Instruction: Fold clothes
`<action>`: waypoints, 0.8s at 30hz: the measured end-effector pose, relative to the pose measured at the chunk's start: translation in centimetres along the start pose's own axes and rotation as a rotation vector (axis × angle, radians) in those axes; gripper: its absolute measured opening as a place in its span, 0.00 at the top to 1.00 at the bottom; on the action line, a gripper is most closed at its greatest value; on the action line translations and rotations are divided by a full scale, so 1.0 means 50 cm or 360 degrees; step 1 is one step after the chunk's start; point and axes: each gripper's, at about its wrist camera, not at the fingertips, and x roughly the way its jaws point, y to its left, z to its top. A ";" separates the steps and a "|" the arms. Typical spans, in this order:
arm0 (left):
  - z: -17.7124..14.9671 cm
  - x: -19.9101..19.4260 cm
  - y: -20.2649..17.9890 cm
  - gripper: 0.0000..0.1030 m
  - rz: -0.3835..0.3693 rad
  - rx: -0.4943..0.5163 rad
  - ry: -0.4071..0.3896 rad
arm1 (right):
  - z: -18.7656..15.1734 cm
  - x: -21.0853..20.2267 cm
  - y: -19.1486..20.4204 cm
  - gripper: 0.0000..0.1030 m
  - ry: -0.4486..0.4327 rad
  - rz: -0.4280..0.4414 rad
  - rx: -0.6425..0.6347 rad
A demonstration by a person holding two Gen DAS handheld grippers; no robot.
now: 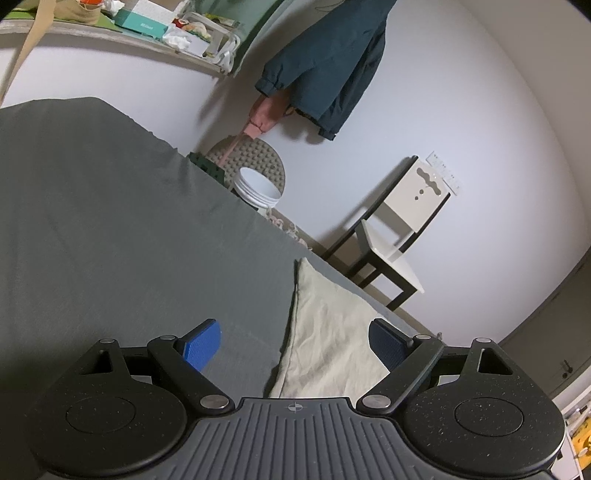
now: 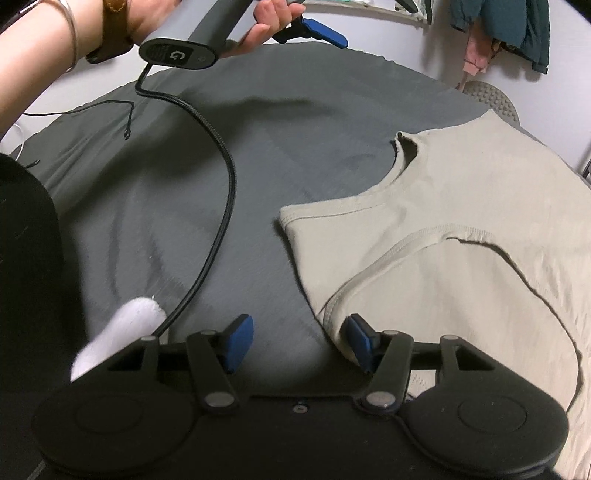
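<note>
Beige cloth, a sleeveless top [image 2: 461, 229], lies spread flat on the grey sheet [image 2: 221, 184] that covers the bed, off to the right in your right wrist view, its neckline and armholes facing up. Your right tongs [image 2: 299, 341] point down at its near edge: the right blue pad [image 2: 360, 339] sits against the hem of an armhole, the left pad rests over bare sheet, and nothing is pinched between them, so they stand apart. Your left tongs [image 1: 293, 345] gape wide and empty above a corner of the same top [image 1: 325, 332]. Your left hand [image 2: 207, 14] holds that tool up at the far side, its black cable [image 2: 221, 206] trailing across the sheet.
</note>
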 end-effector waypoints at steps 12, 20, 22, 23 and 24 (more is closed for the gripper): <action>-0.006 0.007 0.005 0.15 -0.0008 -0.0033 0.0015 | 0.019 -0.033 0.033 0.38 -0.0020 -0.0153 -0.0201; -0.011 0.013 0.008 0.15 -0.0017 -0.0052 0.0033 | 0.015 -0.033 0.049 0.38 -0.0006 -0.0292 -0.0369; -0.012 0.016 0.007 0.15 -0.0020 -0.0060 0.0039 | 0.012 -0.033 0.048 0.38 0.0005 -0.0302 -0.0375; -0.012 0.017 0.008 0.15 -0.0024 -0.0064 0.0042 | 0.011 -0.032 0.048 0.38 0.0009 -0.0306 -0.0375; -0.012 0.016 0.008 0.15 -0.0028 -0.0068 0.0045 | 0.011 -0.032 0.047 0.38 0.0012 -0.0309 -0.0372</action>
